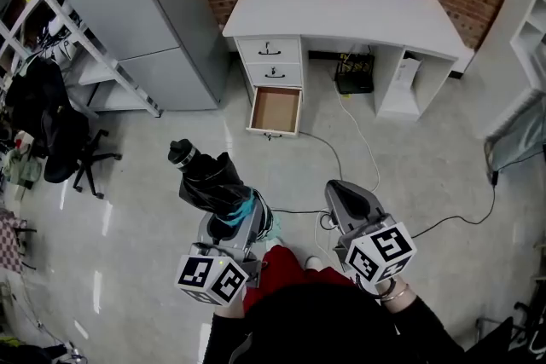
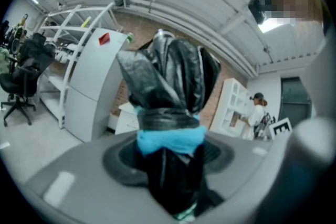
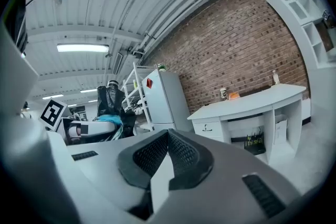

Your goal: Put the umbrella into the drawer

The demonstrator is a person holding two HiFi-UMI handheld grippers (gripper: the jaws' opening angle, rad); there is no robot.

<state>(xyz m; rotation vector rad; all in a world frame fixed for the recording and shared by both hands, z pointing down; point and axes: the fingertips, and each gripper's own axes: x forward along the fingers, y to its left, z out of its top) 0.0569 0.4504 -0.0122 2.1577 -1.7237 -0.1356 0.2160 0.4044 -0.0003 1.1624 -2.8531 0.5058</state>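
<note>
Closing on the desk is the job now; it stands well off, bottom drawer pulled open and bare. The folded umbrella rides in the left gripper, pinched just below its blue strap. The right gripper is pressed together on nothing. Best play, I'd say: walk in, tip the umbrella level, line it along the drawer, and lower it before letting go.

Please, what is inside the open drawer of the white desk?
The drawer shows only its bare brown bottom, and nothing lies in it. Any part still pushed inside the desk is covered and cannot be seen.
</note>
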